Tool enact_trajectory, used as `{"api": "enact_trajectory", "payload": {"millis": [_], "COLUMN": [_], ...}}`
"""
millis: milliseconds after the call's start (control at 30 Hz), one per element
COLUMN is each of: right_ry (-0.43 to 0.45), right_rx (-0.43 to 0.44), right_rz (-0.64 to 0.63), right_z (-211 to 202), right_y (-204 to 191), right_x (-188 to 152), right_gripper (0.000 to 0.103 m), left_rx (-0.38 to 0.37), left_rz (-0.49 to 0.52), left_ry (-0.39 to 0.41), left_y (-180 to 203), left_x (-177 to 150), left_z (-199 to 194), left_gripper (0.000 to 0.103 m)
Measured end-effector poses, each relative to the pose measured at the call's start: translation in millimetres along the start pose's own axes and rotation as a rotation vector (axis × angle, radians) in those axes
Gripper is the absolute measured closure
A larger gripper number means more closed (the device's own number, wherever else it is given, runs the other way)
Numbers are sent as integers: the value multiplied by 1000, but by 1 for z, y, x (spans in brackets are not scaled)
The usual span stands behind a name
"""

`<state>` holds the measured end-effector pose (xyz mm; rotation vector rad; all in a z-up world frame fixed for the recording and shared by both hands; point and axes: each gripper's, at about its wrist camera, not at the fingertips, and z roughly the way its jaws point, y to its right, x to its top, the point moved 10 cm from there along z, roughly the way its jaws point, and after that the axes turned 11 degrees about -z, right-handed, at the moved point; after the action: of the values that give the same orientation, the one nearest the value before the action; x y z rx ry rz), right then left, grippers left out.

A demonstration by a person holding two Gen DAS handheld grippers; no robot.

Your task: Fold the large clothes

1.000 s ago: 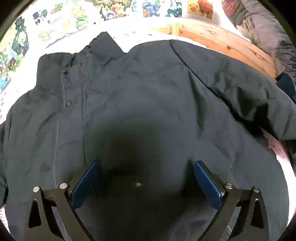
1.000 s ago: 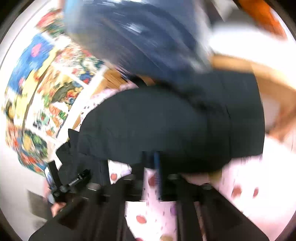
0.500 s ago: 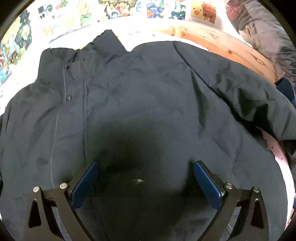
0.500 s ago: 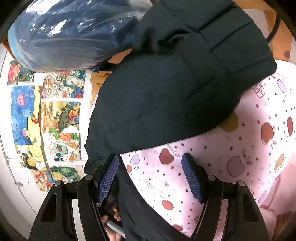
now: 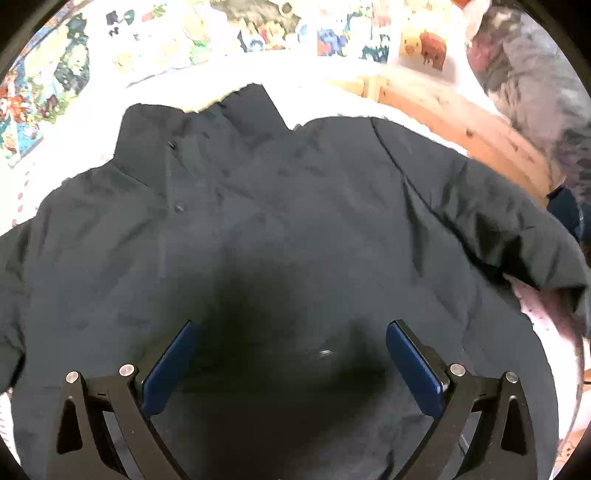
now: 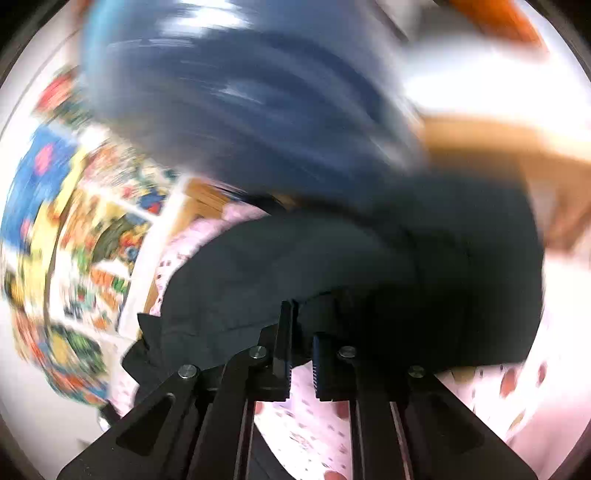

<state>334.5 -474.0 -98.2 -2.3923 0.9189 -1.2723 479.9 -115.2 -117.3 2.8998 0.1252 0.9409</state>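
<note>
A large dark navy jacket (image 5: 295, 203) lies spread front-up on the bed, collar at the far side, its snap placket left of centre. My left gripper (image 5: 290, 328) hovers open above the jacket's lower middle, with nothing between its blue pads (image 5: 170, 365). The jacket's right sleeve (image 5: 498, 229) stretches off to the right. In the blurred right wrist view the same dark jacket (image 6: 332, 266) bunches up at the fingertips of my right gripper (image 6: 301, 314). Its jaws are shut on the sleeve's edge.
A pink fruit-print sheet (image 6: 314, 424) covers the bed under the jacket. A wooden bed frame (image 5: 461, 122) runs along the far right. Colourful pictures (image 5: 258, 33) line the wall. A blue plastic-wrapped bundle (image 6: 240, 103) and grey cloth (image 5: 535, 81) lie beyond the frame.
My right gripper stood open over the sheet half a second ago and has now shut on the sleeve's edge and risen. My left gripper has drawn back and up a little.
</note>
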Motion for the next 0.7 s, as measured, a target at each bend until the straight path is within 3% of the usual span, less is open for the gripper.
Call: {"api": "enact_trajectory", "payload": {"millis": [200,400,533,600,700], "right_ry": [245,462,456,393,300], "right_rx": [36,97,189,267,315], "right_rz": [-419,-938,-1158,-1254,-1392], "right_z": [-40,-63,-69,-61,-49], "right_y": [-110,-276,-363,-401,-420], "right_x": [47,27,-22,-62,-119], "right_gripper": [97,97,97,98,98], "left_rx": [37,75,81,80,86], "left_rz": [-80,-179,-282,-324,-359], "left_ry": [83,99,127,149,180], "left_y": [-61,-147,-212,-236,-274], "left_x": [1,-14,-17,-20,-24], "left_z": [-52,-93,-110,-116,-121], "left_gripper": [0,0,0,0,0]}}
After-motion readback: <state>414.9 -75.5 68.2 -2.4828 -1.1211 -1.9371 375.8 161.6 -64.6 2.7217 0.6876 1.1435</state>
